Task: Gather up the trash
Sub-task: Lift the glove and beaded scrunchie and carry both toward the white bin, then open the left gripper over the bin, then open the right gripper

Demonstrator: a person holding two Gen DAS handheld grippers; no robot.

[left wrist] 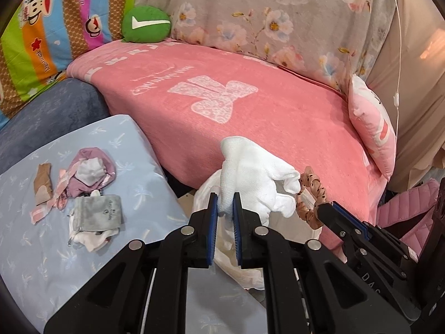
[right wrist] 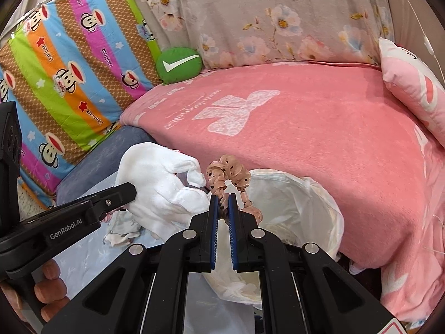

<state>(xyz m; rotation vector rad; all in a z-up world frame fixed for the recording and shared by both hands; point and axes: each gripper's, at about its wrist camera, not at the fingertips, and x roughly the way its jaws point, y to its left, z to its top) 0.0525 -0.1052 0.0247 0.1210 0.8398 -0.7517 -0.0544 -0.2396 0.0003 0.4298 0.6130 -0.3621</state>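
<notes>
My left gripper (left wrist: 225, 198) is shut on a crumpled white cloth (left wrist: 256, 178), which hangs over the near side of a bin lined with a white plastic bag (left wrist: 239, 250). The same white cloth (right wrist: 164, 186) shows at centre left in the right wrist view. My right gripper (right wrist: 223, 201) is shut on a peach scrunchie with dark dots (right wrist: 230, 176), held over the rim of the lined bin (right wrist: 300, 194). From the left wrist view the scrunchie (left wrist: 308, 197) sits right of the cloth, pinched by the right gripper (left wrist: 324, 208).
A light blue cushion (left wrist: 55, 239) at the left carries a grey pouch (left wrist: 98, 211), a mauve cloth bundle (left wrist: 89, 172), a brown scrap (left wrist: 43, 183) and white bits. A pink blanket (right wrist: 319, 139) covers the sofa behind the bin. A green round pillow (right wrist: 179, 65) lies at the back.
</notes>
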